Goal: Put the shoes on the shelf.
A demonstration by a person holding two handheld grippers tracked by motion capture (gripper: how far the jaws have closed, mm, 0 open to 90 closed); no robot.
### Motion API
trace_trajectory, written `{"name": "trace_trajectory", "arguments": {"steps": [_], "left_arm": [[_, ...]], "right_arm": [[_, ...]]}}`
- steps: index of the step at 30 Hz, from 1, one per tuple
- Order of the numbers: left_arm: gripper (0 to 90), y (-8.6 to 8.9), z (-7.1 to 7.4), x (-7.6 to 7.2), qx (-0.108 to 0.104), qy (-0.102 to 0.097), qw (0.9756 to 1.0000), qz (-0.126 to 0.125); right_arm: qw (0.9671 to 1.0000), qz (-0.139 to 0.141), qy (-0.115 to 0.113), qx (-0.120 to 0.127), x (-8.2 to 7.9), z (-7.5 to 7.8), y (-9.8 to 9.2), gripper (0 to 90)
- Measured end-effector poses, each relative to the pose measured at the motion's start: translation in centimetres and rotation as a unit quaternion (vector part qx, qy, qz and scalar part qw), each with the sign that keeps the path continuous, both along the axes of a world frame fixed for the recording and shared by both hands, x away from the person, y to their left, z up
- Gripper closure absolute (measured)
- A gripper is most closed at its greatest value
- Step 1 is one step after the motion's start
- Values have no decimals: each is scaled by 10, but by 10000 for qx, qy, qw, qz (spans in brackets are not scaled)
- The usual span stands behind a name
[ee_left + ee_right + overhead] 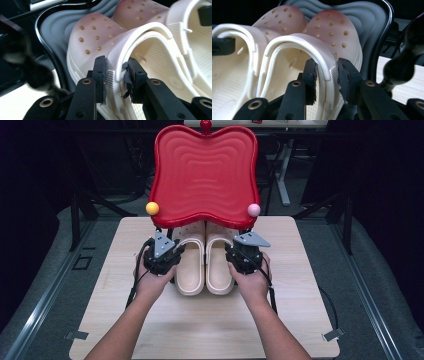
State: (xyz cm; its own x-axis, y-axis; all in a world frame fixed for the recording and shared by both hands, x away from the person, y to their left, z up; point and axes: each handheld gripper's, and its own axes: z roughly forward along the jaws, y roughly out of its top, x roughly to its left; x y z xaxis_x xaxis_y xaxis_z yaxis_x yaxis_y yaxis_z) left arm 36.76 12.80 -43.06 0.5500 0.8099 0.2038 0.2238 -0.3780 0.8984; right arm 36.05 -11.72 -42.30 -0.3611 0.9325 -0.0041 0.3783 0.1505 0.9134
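Note:
Two cream perforated clogs lie side by side on the wooden table (200, 330), their toes under a red apple-shaped tray (205, 165). My left gripper (175, 252) is at the outer side of the left clog (190, 270). In the left gripper view its jaws (116, 75) are shut on that clog's side wall (100, 37). My right gripper (231, 254) is at the outer side of the right clog (220, 270). The right gripper view shows it (327, 80) clamped on that clog's rim (337, 32). Both clogs look slightly lifted at the heel, though I cannot tell for sure.
The red tray stands on a dark frame above the table's far half. A yellow ball (152, 208) and a pink ball (254, 210) sit at its front corners. Its grey underside (367, 22) hangs close over the clog toes. Metal rails run along the floor on both sides.

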Motion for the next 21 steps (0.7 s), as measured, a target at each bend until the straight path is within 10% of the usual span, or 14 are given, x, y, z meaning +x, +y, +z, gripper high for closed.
{"name": "trace_trajectory", "arguments": {"steps": [21], "left_arm": [[650, -4, 1, 4, -320, 90, 9992, 221]], "right_arm": [[9999, 38, -41, -106, -3, -1, 9, 657]]}}
